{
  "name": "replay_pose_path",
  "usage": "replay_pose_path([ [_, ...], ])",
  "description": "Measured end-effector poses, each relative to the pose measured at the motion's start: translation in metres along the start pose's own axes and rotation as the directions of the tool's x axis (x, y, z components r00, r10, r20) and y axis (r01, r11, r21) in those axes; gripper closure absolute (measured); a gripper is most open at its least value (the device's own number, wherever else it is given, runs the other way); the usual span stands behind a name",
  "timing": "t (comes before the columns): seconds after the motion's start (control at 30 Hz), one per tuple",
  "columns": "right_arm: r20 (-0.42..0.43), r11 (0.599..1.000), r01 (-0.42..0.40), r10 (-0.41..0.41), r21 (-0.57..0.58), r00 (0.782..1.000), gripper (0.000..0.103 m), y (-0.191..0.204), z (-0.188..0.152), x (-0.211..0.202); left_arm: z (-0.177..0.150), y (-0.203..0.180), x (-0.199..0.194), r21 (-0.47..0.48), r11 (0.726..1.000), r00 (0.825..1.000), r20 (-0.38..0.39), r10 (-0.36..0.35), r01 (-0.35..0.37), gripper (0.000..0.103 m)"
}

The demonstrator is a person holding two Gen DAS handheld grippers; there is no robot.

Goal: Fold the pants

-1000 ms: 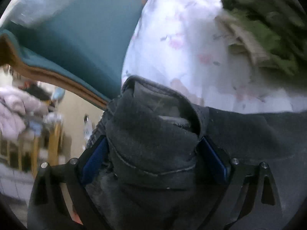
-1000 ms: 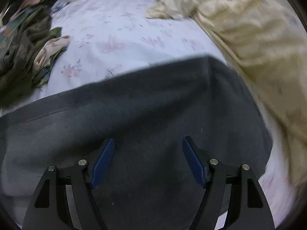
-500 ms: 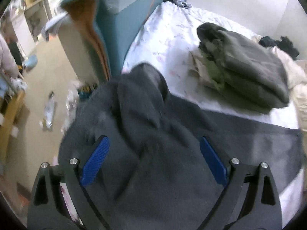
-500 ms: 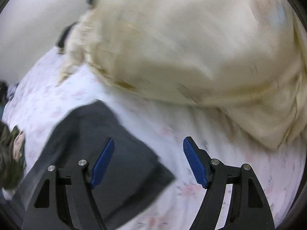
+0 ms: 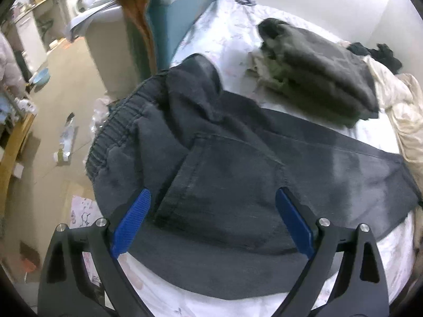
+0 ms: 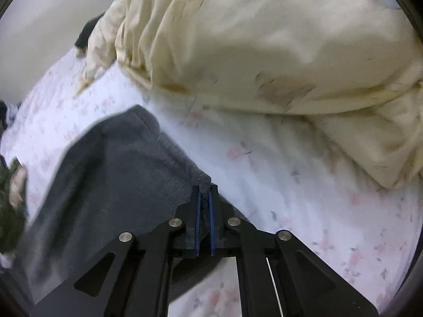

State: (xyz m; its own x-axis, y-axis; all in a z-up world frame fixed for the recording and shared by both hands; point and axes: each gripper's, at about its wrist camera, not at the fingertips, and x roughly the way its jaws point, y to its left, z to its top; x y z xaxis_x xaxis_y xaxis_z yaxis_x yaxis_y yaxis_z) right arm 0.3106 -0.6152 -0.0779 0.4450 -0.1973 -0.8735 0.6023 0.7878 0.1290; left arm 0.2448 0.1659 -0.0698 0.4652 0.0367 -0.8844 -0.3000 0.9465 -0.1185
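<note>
The bed point(image 5: 232, 21) with its flowered sheet carries everything. A cream quilt point(image 6: 277, 42) is heaped along the far side in the right wrist view. The dark grey pants point(image 5: 232, 174) lie spread across the sheet, waistband bunched at the bed's edge (partly hanging over it). A stack of folded clothes point(image 5: 317, 76) sits just beyond them. The left tool point(image 5: 211, 224) hovers above the pants, jaws wide apart and empty. The right tool point(image 6: 203, 200) has just closed, pinching the leg's hem corner.
</note>
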Motion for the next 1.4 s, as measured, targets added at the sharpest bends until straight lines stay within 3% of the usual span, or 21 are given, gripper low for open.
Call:
replay_pose_path([
  [0.1,-0.009,0.998,0.055,-0.054,0.03,0.998,0.099,-0.014,-0.001,-0.003,0.004,0.01,0.005,-0.028,1.0,1.0,-0.003,0.012,-0.012,0.009],
  [0.17,-0.079,0.994,0.102,-0.099,0.031,0.992,0.099,-0.022,-0.008,0.021,0.005,0.013,0.006,-0.024,0.999,0.999,0.013,0.035,-0.035,0.009],
  [0.23,-0.148,0.997,0.078,-0.075,0.012,0.986,0.097,-0.023,-0.017,0.05,0.007,0.018,0.008,-0.019,0.998,0.998,0.015,0.059,-0.058,0.009],
  [0.27,-0.162,0.994,0.108,-0.108,-0.012,0.981,0.092,-0.021,-0.021,0.057,0.006,0.021,0.008,-0.019,0.998,0.998,0.015,0.066,-0.065,0.009],
  [0.3,-0.15,0.987,0.154,-0.158,-0.042,0.976,0.09,-0.018,-0.025,0.06,0.007,0.025,0.008,-0.027,0.996,0.996,0.017,0.082,-0.082,0.009],
  [0.37,-0.123,0.967,0.249,-0.254,-0.058,0.959,0.064,-0.014,-0.027,0.057,0.007,0.032,0.006,-0.05,0.993,0.994,0.021,0.106,-0.105,0.009],
  [0.4,-0.084,0.945,0.319,-0.325,-0.078,0.942,0.057,-0.008,-0.027,0.05,0.008,0.038,0.005,-0.067,0.99,0.991,0.027,0.129,-0.127,0.009],
  [0.47,0.009,0.915,0.39,-0.391,-0.101,0.92,0.051,0.008,-0.03,0.032,0.011,0.048,0.001,-0.103,0.979,0.982,0.05,0.181,-0.175,0.009],
  [0.5,0.061,0.915,0.384,-0.379,-0.12,0.923,0.05,0.024,-0.036,0.021,0.013,0.054,-0.003,-0.122,0.974,0.978,0.062,0.199,-0.19,0.009],
  [0.63,0.218,0.947,0.23,-0.182,-0.223,0.959,0.049,0.081,-0.072,-0.02,0.017,0.074,-0.018,-0.197,0.956,0.965,0.109,0.24,-0.216,0.009],
  [0.7,0.147,0.957,0.072,-0.031,-0.28,0.989,0.046,0.109,-0.092,-0.022,0.017,0.087,-0.028,-0.257,0.951,0.969,0.128,0.211,-0.173,0.009],
  [0.73,0.055,0.959,-0.033,0.05,-0.28,0.997,0.046,0.122,-0.105,-0.014,0.016,0.093,-0.033,-0.284,0.949,0.973,0.14,0.185,-0.139,0.009],
  [0.77,-0.022,0.96,-0.086,0.083,-0.268,0.996,0.046,0.127,-0.117,-0.005,0.015,0.1,-0.038,-0.307,0.946,0.976,0.155,0.155,-0.102,0.009],
  [0.87,-0.193,0.962,-0.081,0.03,-0.262,0.981,0.046,0.132,-0.15,0.034,0.013,0.117,-0.053,-0.35,0.936,0.973,0.208,0.1,-0.022,0.009],
  [1.0,-0.142,0.931,-0.03,-0.023,-0.364,0.99,0.046,0.136,-0.168,0.021,0.001,0.141,-0.062,-0.403,0.915,0.975,0.215,0.055,0.037,0.005],
  [1.03,-0.14,0.931,-0.072,0.022,-0.358,0.99,0.046,0.137,-0.169,0.012,-0.003,0.147,-0.061,-0.421,0.906,0.977,0.207,0.045,0.048,0.003],
  [1.07,-0.13,0.931,-0.131,0.092,-0.34,0.987,0.045,0.136,-0.171,-0.004,-0.011,0.156,-0.058,-0.455,0.888,0.981,0.193,0.022,0.069,0.003],
  [1.17,-0.123,0.936,-0.185,0.155,-0.3,0.98,0.039,0.138,-0.178,-0.032,-0.035,0.158,-0.039,-0.519,0.839,0.983,0.162,-0.09,0.162,0.003],
  [1.27,-0.156,0.932,-0.242,0.206,-0.268,0.966,0.039,0.134,-0.188,-0.044,-0.063,0.141,-0.014,-0.557,0.791,0.967,0.156,-0.201,0.254,0.003],
  [1.4,-0.187,0.937,-0.246,0.204,-0.246,0.961,0.039,0.144,-0.199,-0.04,-0.102,0.113,0.027,-0.62,0.715,0.94,0.126,-0.317,0.324,0.004],
])
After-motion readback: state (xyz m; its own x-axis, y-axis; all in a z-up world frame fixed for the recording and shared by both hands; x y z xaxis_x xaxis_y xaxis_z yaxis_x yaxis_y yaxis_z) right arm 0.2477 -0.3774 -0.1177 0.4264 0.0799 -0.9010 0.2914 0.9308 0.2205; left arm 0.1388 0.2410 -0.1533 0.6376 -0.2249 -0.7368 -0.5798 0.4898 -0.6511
